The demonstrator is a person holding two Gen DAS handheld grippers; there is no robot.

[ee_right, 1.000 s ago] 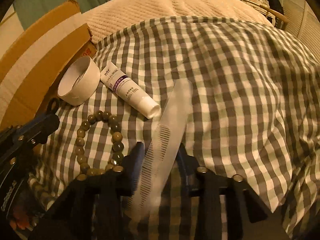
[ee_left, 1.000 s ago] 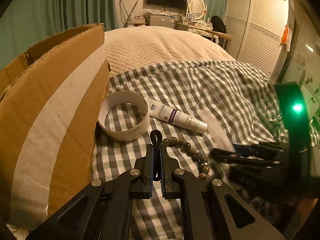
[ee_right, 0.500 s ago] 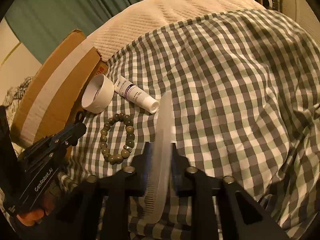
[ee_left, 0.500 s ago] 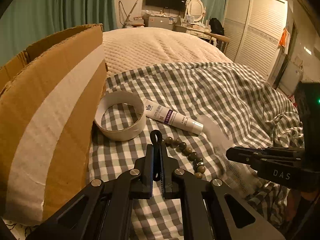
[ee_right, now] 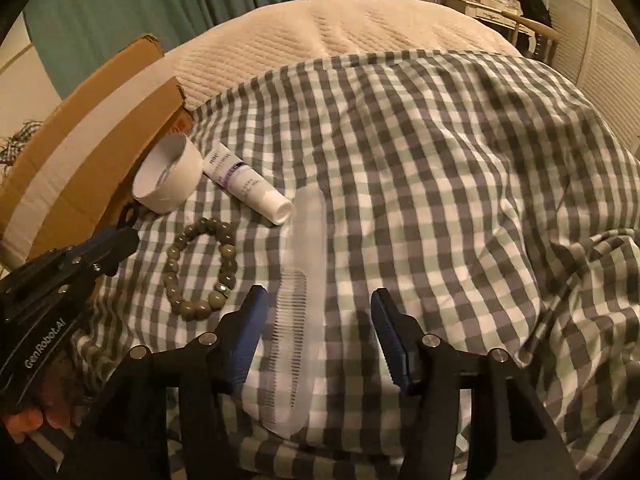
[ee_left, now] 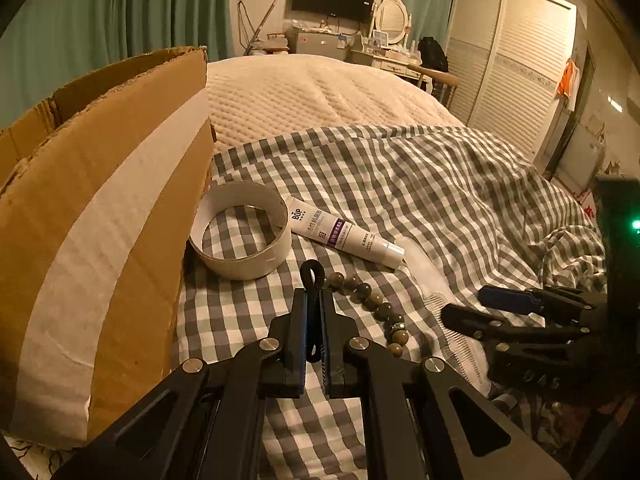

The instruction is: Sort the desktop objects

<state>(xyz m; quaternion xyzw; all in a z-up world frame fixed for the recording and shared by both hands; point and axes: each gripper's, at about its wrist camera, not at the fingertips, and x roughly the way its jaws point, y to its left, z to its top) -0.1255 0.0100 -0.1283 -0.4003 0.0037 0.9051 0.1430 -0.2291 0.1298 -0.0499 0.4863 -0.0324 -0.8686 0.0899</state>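
Now that the right gripper (ee_right: 316,314) is spreading wide, the clear comb (ee_right: 298,312) is lying released beside the bead bracelet (ee_right: 200,264), while the left gripper (ee_left: 314,316) is pinching a black loop (ee_left: 313,276)

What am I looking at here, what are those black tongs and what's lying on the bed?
These are two views, each from a camera fixed on a hand-held tool. A person holds one tool in each hand; no robot arm is involved.

One picture looks along the left tongs. They are shut on a small black loop. The other looks along the right tongs, which are open over a clear comb lying on the checked blanket.

Also on the blanket: a roll of tape, a white tube and a bead bracelet. A cardboard box stands beside the tape roll.
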